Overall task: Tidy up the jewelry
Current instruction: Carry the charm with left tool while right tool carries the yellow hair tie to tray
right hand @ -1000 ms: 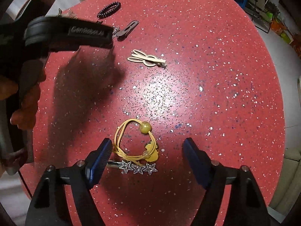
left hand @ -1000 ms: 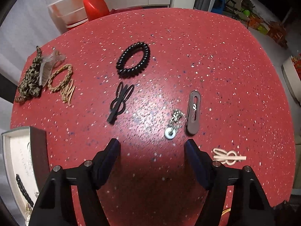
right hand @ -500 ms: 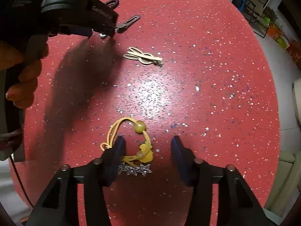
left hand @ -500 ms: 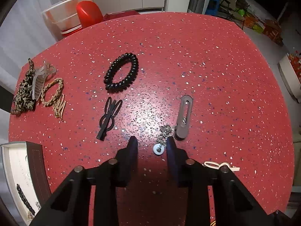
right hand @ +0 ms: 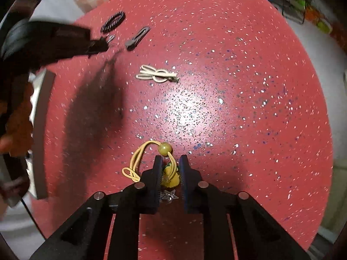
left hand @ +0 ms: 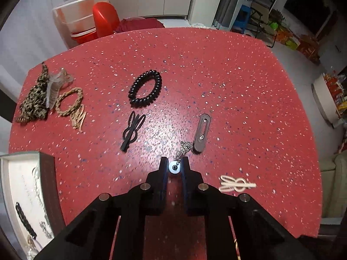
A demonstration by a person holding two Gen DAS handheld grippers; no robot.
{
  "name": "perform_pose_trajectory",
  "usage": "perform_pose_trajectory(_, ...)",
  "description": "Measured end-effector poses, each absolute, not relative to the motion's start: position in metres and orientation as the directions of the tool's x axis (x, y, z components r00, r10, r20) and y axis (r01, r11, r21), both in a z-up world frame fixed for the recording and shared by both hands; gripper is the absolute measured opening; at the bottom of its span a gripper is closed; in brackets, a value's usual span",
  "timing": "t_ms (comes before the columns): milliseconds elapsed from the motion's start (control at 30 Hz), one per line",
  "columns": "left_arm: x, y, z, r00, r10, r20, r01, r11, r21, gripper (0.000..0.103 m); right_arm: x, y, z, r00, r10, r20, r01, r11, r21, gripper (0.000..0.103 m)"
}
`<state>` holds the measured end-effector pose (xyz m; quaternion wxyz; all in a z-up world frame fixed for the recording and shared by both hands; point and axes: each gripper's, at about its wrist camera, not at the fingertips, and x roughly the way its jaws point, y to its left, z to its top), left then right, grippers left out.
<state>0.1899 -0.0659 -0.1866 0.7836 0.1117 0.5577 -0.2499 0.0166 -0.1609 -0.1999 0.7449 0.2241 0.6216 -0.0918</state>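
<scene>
- Left wrist view: the left tongs (left hand: 173, 165) point steeply down at a red speckled counter (left hand: 238, 82), jaws clamped on a small white disc (left hand: 174, 168) with a fine chain (left hand: 183, 149) trailing away from it.
- The chain's far end lies just beside a brown clip (left hand: 202, 132).
- Only this view shows the far-left things: a black clip (left hand: 132, 130), a black coil tie (left hand: 145, 88), a braided loop (left hand: 69, 101), a clear claw clip (left hand: 54, 86) and a camouflage cord (left hand: 34, 99).
- A tray (left hand: 46, 186) with a pale lining sits at the lower left edge, some chains and a dark piece lying inside.
- A cream clip (left hand: 236, 184) lies to the right of the left tongs, apart from them.
- Beyond the counter stand a clear tub (left hand: 82, 13) and a red object (left hand: 105, 18).
- Right wrist view: the right tongs (right hand: 170, 166) are closing, with a yellow tie (right hand: 149, 156) between the jaws; its yellow charm (right hand: 171, 177) sits in the gap and its bead (right hand: 165, 147) is just past the tips.
- Only this view shows a silver star clip (right hand: 169, 195), partly hidden under the tongs.
- Here the cream clip (right hand: 157, 75) lies mid-counter, well apart from the yellow tie.
- The left tongs (right hand: 97, 45) appear blurred at upper left, with a hand (right hand: 15, 117) behind the tray (right hand: 42, 134).
- The brown clip (right hand: 137, 38) and coil tie (right hand: 112, 20) lie at the far edge.
</scene>
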Motion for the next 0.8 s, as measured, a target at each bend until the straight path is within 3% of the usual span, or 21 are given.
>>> perform_pose_trajectory(300, 0.157, -0.027, -0.159, 0.256, -0.281, -0.925, 0.496, 0.859, -0.124, 0.013, 0.011, -0.193, -0.174, 0.262, 0.201, -0.944, 0.461, 0.833, 0.305, 0.017)
perform_pose_trajectory(800, 0.109, 0.031, -0.121, 0.272, -0.268, -0.924, 0.443, 0.887, -0.127, 0.013, 0.004, -0.170, -0.144, 0.272, 0.193, -0.943, 0.437, 0.848, 0.300, 0.017)
